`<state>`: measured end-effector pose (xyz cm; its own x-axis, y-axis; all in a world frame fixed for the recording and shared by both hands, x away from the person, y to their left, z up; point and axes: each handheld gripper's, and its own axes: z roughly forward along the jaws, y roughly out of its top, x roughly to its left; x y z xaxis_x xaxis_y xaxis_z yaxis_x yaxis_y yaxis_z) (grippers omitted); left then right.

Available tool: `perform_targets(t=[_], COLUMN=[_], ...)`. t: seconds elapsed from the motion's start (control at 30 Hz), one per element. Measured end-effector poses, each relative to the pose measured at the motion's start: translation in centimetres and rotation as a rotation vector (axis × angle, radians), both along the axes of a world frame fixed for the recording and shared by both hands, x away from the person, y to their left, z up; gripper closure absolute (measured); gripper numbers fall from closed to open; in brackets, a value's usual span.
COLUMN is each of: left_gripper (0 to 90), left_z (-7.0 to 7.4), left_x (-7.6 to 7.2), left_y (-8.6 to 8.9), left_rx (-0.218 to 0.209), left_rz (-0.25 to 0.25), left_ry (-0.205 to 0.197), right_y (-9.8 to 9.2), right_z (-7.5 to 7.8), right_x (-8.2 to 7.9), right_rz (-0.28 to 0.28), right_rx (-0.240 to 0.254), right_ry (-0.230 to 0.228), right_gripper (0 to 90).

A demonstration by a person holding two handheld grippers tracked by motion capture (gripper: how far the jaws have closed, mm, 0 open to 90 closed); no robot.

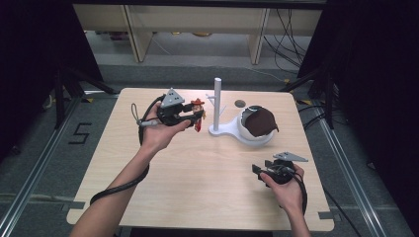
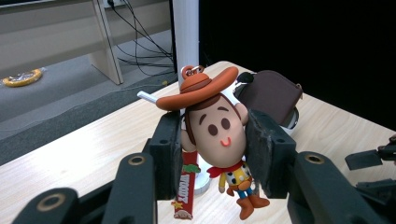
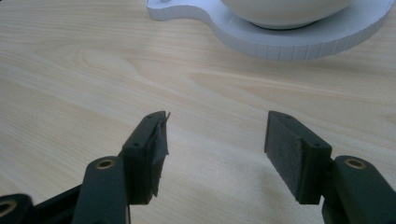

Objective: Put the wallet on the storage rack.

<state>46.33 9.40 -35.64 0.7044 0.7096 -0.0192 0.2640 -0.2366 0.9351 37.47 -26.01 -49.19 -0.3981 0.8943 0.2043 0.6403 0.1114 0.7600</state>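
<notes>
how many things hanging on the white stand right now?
0. The white stand has bare pegs. The cowboy keychain is clamped in the left gripper beside it; the brown pouch sits in the white bowl. The stand's far side may hide something.

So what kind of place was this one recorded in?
Probably a lab recording station: a wooden table ringed by black curtains, loose cables on the floor, and a taped floor marking.

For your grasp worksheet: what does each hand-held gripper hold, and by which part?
The left hand-held gripper clamps the cowboy keychain by the sides of its head. The right hand-held gripper is open, holding nothing.
</notes>
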Motion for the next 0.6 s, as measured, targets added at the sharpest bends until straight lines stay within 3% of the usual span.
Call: perform_targets(t=[0.5, 0.53, 0.57, 0.6], left_gripper=[57.3, 57.3, 57.3, 57.3], left_z=[1.0, 1.1, 1.2, 1.3], left_x=[1.2, 1.3, 1.3, 1.4], left_y=[-0.8, -0.8, -0.9, -1.0], left_rx=[-0.002, -0.003, -0.005, -0.006], left_rz=[0.003, 0.002, 0.006, 0.005], left_ry=[-0.009, -0.011, -0.011, -0.014], right_y=[0.0, 0.0, 0.2, 0.2], right_z=[-0.3, -0.3, -0.1, -0.1], right_x=[0.1, 0.1, -0.1, -0.1], right_rz=[0.0, -0.003, -0.027, -0.023], right_rx=[0.014, 0.012, 0.025, 0.025], right_ry=[0.002, 0.004, 0.034, 0.029], right_gripper=[39.1, 39.0, 39.0, 38.9])
